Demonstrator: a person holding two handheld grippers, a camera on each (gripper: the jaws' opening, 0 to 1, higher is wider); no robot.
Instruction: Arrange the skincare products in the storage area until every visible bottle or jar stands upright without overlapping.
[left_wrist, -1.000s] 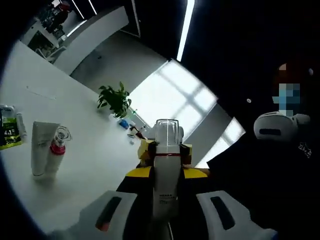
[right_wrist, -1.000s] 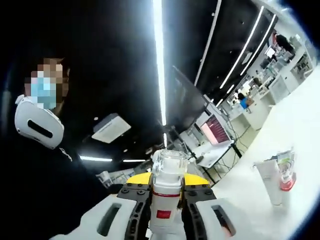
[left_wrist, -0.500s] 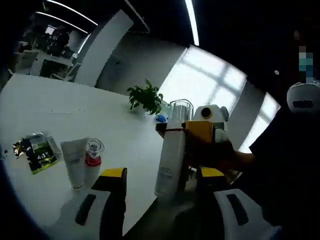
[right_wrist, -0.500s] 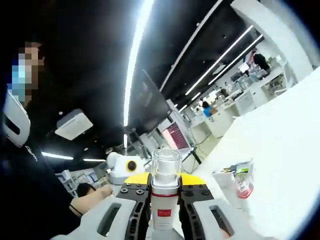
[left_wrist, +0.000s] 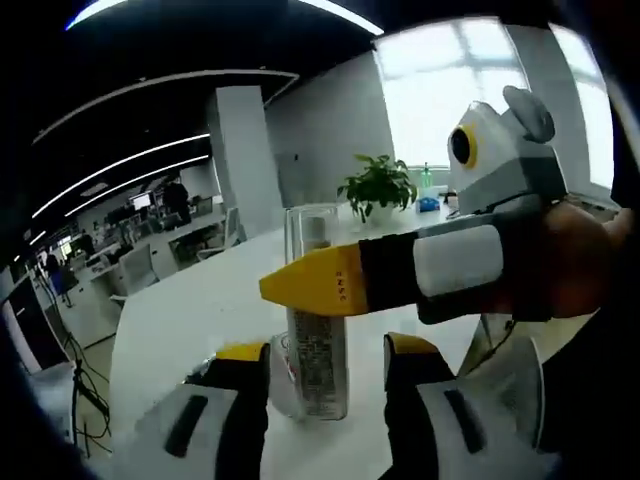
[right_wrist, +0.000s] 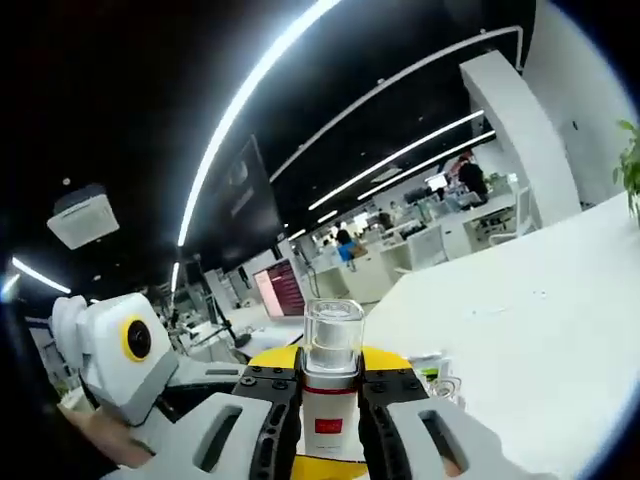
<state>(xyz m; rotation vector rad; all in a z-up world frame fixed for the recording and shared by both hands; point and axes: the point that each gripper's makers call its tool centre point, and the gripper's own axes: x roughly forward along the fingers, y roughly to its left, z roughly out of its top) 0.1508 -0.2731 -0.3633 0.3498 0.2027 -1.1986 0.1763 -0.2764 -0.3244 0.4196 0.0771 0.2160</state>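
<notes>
Clear-capped bottle (right_wrist: 330, 385) upright at 6 o'clock in right gripper view, clamped in right claw (right_wrist: 331, 400). In left gripper view same bottle (left_wrist: 316, 330) stands above white tabletop (left_wrist: 190, 310), left claw (left_wrist: 325, 375) jaws apart, empty.

Step judged: carrying bottle to set down upright. Next: lower it onto free tabletop, release.

Bottle base hidden; products (right_wrist: 437, 372) behind it indistinct.

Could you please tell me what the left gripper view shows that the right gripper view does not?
The left gripper view gives the printed side of the clear-capped white bottle, the right gripper clamped across it, and the whole green potted plant. The right gripper view gives a pink-lit monitor and long ceiling light strips. Both share the bottle and the white table.
</notes>
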